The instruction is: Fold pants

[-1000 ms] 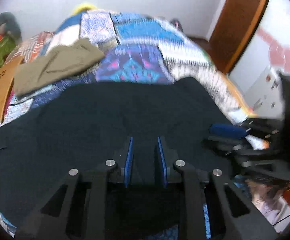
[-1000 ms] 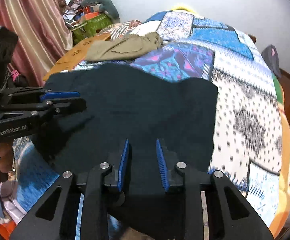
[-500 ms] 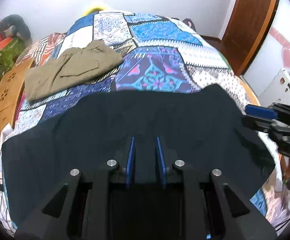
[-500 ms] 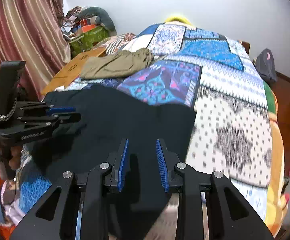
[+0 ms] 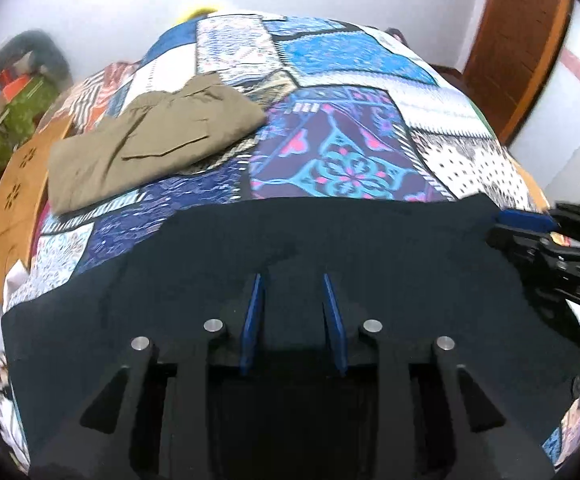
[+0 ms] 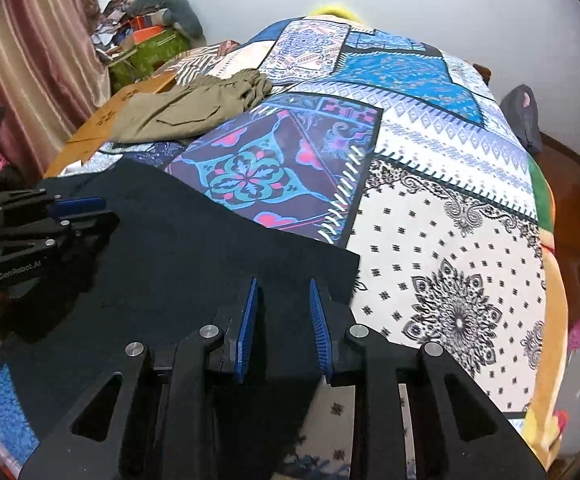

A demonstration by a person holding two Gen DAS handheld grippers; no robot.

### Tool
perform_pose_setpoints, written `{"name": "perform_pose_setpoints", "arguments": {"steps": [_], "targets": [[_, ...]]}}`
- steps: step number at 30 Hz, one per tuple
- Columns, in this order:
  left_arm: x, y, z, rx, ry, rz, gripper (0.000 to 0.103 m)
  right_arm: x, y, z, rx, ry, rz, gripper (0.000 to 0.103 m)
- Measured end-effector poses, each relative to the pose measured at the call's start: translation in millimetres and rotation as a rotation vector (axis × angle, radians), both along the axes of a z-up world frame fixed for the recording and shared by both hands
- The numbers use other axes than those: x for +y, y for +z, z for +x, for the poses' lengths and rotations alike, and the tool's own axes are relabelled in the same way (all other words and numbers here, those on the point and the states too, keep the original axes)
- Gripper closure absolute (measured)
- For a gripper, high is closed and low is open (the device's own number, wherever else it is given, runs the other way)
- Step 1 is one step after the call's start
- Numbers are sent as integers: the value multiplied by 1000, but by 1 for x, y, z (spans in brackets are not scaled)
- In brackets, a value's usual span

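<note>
Dark navy pants lie spread flat across the near end of the patchwork bed; they also show in the right wrist view. My left gripper hovers over the middle of the pants, jaws a little apart with nothing between them. My right gripper is over the pants' right edge, jaws likewise apart and empty. Each gripper shows in the other's view: the right one at the pants' right end, the left one at the left.
Folded olive-green pants lie further back on the left of the patchwork quilt. A wooden board lines the bed's left side. A curtain and clutter stand at the left, a wooden door at the right.
The dark pants have been pulled toward the near edge and now lie flatter, showing more quilt behind. Both grippers moved back with it and further apart.
</note>
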State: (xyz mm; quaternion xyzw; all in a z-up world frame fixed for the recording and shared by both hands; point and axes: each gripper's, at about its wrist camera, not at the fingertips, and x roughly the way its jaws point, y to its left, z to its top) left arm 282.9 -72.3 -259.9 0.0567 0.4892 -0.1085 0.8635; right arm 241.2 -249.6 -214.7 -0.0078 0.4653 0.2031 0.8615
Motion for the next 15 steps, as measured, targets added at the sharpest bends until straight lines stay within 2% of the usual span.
{"name": "perform_pose_setpoints", "arguments": {"steps": [9,15], "targets": [[68,40,-40,-96,143,6,70,11,53,-41,-110,47,48,77],[112,65,-85,-158,220,-19,56,42,74,-63,-154,105,90,77]]}}
